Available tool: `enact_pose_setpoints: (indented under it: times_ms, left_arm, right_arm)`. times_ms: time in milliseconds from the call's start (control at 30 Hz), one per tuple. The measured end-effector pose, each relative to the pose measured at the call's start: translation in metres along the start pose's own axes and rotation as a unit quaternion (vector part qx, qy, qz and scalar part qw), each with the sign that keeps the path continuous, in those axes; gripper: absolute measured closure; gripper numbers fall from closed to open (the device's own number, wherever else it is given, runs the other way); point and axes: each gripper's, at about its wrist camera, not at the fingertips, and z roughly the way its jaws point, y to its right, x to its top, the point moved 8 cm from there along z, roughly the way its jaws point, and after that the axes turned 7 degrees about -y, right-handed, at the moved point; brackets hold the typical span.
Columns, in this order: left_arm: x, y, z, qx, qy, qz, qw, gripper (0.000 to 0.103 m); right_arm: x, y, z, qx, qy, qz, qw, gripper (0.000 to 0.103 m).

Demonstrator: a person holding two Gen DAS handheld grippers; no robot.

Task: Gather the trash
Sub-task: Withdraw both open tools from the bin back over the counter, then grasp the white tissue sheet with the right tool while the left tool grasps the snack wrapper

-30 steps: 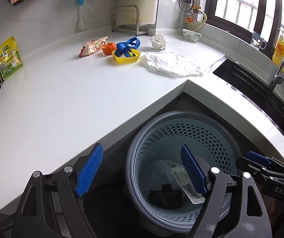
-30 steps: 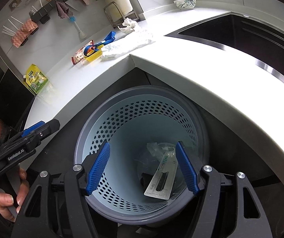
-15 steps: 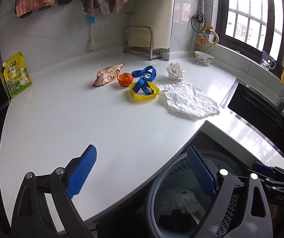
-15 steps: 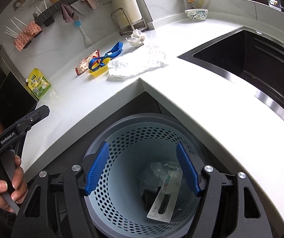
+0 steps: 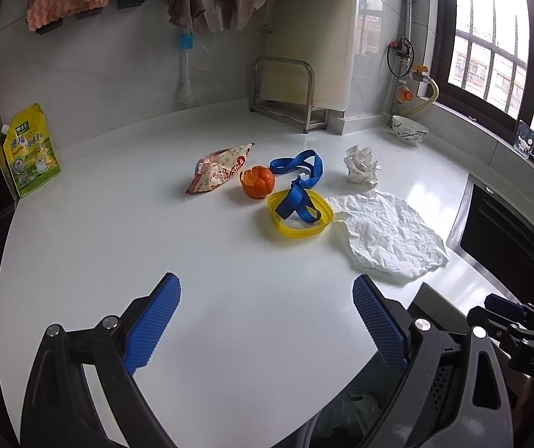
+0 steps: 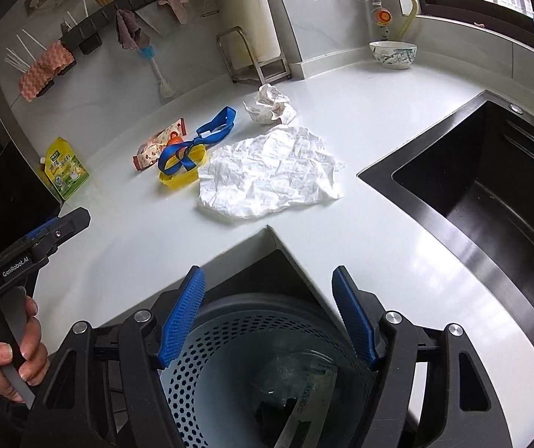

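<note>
Trash lies on the white countertop (image 5: 155, 231): a snack wrapper (image 5: 220, 168), an orange peel (image 5: 257, 183), a blue strap (image 5: 297, 186) draped over a yellow lid (image 5: 300, 216), a crumpled paper ball (image 5: 360, 164) and a large crumpled white sheet (image 5: 390, 239). My left gripper (image 5: 267, 287) hovers over the counter's near part, short of these items, open wide with nothing between its fingers. My right gripper (image 6: 267, 276) is open and bare above the grey perforated bin (image 6: 229, 373), which holds clear plastic packaging (image 6: 304, 384). The sheet (image 6: 267, 175) lies just beyond the counter's inner corner.
A black sink (image 6: 491, 186) is sunk into the counter on the right. A bowl (image 5: 409, 134), a metal rack (image 5: 285, 93) and a yellow-green pouch (image 5: 30, 153) stand along the back wall. A hand (image 6: 9, 354) grips the left tool's handle.
Both grippers have lifted away from the bin toward the countertop. The left jaws have spread wider. The bin has slid to the bottom of both views.
</note>
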Motion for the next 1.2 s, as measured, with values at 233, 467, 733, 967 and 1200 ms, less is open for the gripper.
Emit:
enact_pose_setpoints:
  times_ms: [233, 467, 733, 967, 1200]
  left_arm:
    - [0.020, -0.014, 0.019, 0.011, 0.000, -0.005, 0.9999, 0.010]
    - [0.036, -0.023, 0.038, 0.018, -0.002, -0.004, 0.9998, 0.010]
    - [0.052, -0.042, 0.063, 0.028, -0.005, -0.007, 0.9996, 0.010]
    - [0.074, -0.065, 0.086, 0.025, -0.017, -0.022, 0.9993, 0.010]
    - [0.085, -0.076, 0.106, 0.033, -0.019, 0.002, 0.9993, 0.010]
  right_arm:
    - [0.043, -0.010, 0.021, -0.011, 0.007, -0.029, 0.999, 0.030]
    - [0.078, -0.020, 0.053, -0.021, 0.001, -0.052, 0.998, 0.029]
    - [0.098, -0.025, 0.087, -0.033, -0.014, -0.064, 0.997, 0.029]
    - [0.110, -0.023, 0.110, -0.060, -0.026, -0.061, 0.996, 0.026]
    - [0.115, -0.021, 0.127, -0.085, -0.036, -0.070, 0.993, 0.026]
